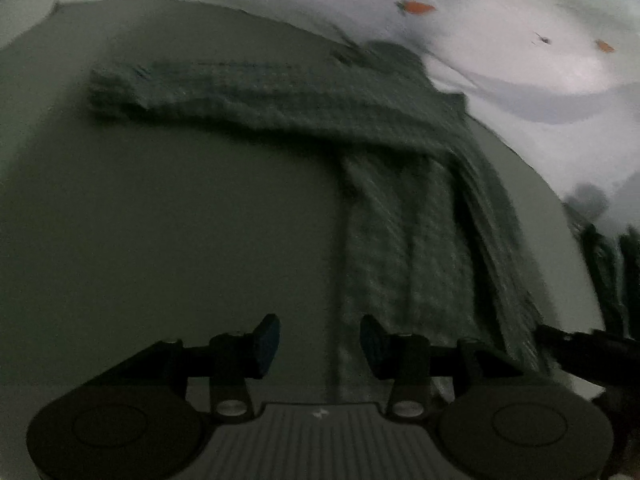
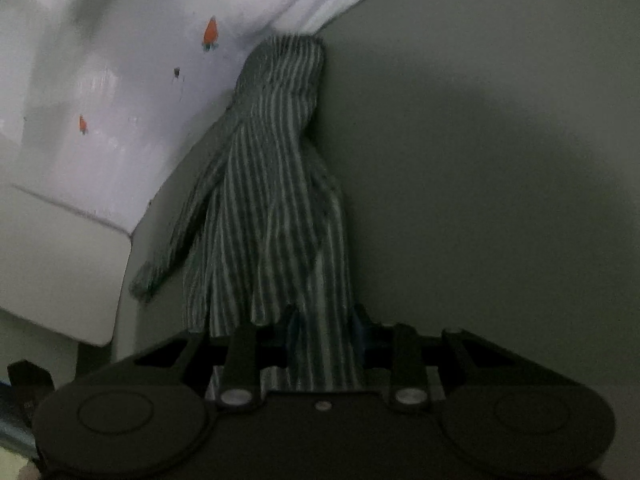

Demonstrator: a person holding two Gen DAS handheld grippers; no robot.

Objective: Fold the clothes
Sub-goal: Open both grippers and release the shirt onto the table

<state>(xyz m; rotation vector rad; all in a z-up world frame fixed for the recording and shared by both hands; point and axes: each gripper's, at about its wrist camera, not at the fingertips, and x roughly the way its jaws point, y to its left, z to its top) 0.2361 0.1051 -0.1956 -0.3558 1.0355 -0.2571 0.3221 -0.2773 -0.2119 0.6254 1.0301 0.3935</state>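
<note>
The right claw (image 2: 324, 332) pinches a bunched strip of the striped garment (image 2: 276, 184), which stretches straight ahead of it across the table (image 2: 500, 200), one sleeve trailing off to the claw's left near the table's edge. The left claw (image 1: 320, 344) is spread with nothing between its pads; the garment (image 1: 400, 220) lies just ahead and to its right, a sleeve running off to the left farther on.

The risk, as I judge it, is the narrow hold: only a gathered ridge of knit sits in the right claw, so a pull could let it slip out or drag the cloth into a rope instead of a flat fold. The sleeve near the edge could slide off the table. Motion blur hides finer creases.
</note>
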